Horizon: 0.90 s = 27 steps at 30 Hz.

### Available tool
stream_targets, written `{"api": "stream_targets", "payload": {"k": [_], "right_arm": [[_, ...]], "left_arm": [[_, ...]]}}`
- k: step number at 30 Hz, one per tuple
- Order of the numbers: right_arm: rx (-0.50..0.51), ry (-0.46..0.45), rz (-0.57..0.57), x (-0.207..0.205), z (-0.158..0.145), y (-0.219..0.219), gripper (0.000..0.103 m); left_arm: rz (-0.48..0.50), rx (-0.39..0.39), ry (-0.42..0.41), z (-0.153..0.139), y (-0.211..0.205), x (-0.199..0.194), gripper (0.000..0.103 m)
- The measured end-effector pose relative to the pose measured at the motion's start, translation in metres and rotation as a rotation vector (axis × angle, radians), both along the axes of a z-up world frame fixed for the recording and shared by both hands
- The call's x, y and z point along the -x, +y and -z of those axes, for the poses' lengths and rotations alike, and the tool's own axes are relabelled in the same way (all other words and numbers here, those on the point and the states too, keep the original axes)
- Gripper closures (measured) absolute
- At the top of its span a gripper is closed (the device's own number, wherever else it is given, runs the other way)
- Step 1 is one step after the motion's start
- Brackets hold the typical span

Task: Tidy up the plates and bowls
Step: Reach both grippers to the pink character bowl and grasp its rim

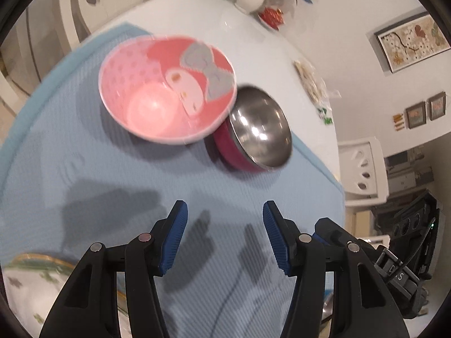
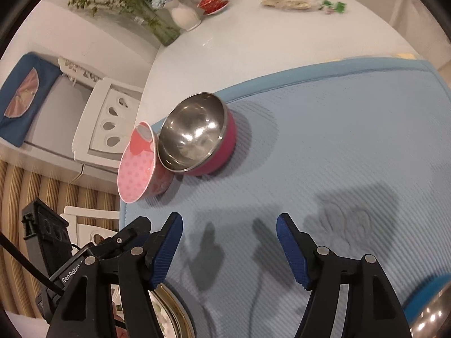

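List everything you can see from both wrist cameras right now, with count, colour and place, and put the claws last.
cartoon bowl: 1, pink with a bow character inside, on the mat, tipped against the steel bowl.
steel bowl: 1, metal inside, magenta outside, on the mat near its far edge.
floral plate: 1, white with a gold rim, near edge of the mat, partly cut off.
mat: 1, light blue, covering the near part of the table.
table: 1, white.
vase: 1, white, with flowers, far side of the table.
red dish: 1, beside the vase.
plastic packet: 1, clear, far side of the table.
left claw: open, empty, above the mat.
right claw: open, empty, above the mat.
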State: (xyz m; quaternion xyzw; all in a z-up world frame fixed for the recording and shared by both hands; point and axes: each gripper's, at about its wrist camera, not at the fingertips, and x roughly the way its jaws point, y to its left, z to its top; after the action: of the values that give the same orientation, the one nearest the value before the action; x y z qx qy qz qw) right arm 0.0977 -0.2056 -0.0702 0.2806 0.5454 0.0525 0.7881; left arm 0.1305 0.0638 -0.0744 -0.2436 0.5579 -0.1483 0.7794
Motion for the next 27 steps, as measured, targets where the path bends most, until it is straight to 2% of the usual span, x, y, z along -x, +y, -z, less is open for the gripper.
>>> {"api": "stream_targets", "payload": {"k": [2, 6, 8, 10, 13, 21, 24, 27], "right_arm": [[-0.004, -0.003, -0.026, -0.011, 0.002, 0.009, 0.036], [-0.073, 0.014, -0.081, -0.036, 0.012, 0.039, 0.036], [-0.111, 0.018, -0.101, -0.050, 0.018, 0.058, 0.036], [-0.127, 0.005, -0.115, -0.065, 0.022, 0.077, 0.036], [-0.144, 0.010, -0.134, -0.086, 0.029, 0.099, 0.036], [-0.140, 0.073, -0.110, -0.119, 0.061, 0.119, 0.036], [-0.091, 0.083, -0.118, -0.128, 0.069, 0.126, 0.050], [-0.109, 0.088, -0.143, -0.130, 0.079, 0.130, 0.059]], "left_arm": [[-0.024, -0.039, -0.016, -0.002, 0.011, -0.005, 0.049], [-0.123, -0.061, -0.046, -0.006, 0.055, -0.021, 0.049], [-0.150, -0.070, -0.052, -0.005, 0.074, -0.039, 0.042], [-0.160, -0.080, -0.053, -0.001, 0.090, -0.063, 0.041], [-0.132, -0.126, -0.039, 0.010, 0.096, -0.090, 0.041], [-0.042, -0.126, 0.018, 0.043, 0.090, -0.129, 0.041], [0.002, -0.152, 0.007, 0.048, 0.083, -0.137, 0.042], [0.038, -0.159, -0.007, 0.051, 0.079, -0.143, 0.047]]}}
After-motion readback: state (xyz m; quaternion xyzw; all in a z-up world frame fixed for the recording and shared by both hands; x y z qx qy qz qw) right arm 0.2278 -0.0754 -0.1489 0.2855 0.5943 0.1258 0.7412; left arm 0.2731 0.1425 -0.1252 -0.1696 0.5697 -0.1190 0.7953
